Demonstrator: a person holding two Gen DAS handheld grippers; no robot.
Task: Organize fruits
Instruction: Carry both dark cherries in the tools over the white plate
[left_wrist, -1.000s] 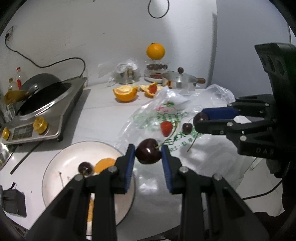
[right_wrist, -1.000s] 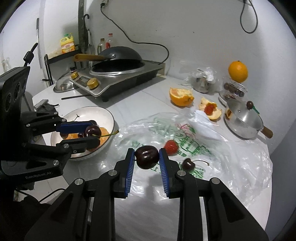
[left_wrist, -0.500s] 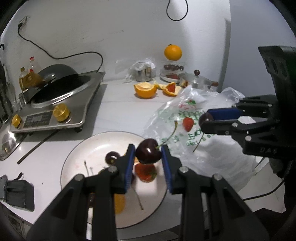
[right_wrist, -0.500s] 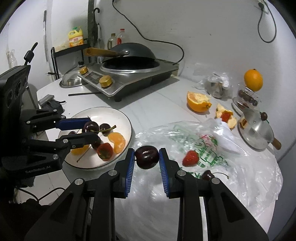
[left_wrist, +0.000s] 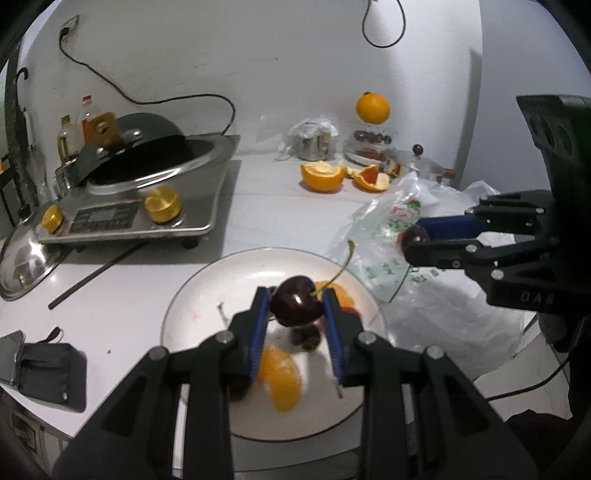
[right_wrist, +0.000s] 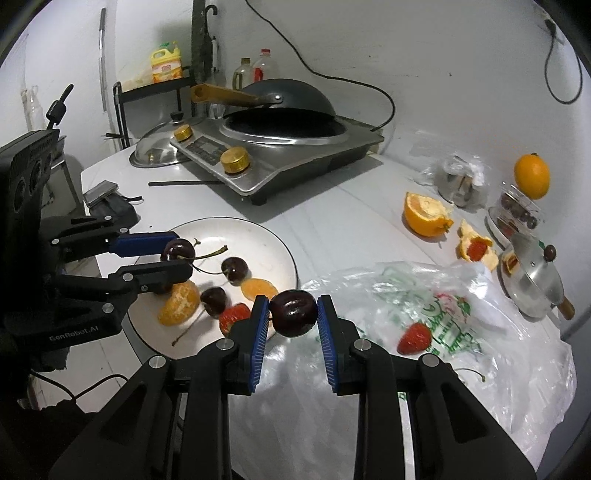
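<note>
Cherries, two, each clamped in our closed left tool (left_wrist: 295, 314) and right tool (right_wrist: 293, 317), now carried from bag (right_wrist: 461, 332) to over plate (right_wrist: 258, 236), ready for dropping.

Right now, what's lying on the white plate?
On the white plate lie two cherries, orange segments and a strawberry. The grippers, each holding another cherry, cover parts of it, so more could hide there.
</note>
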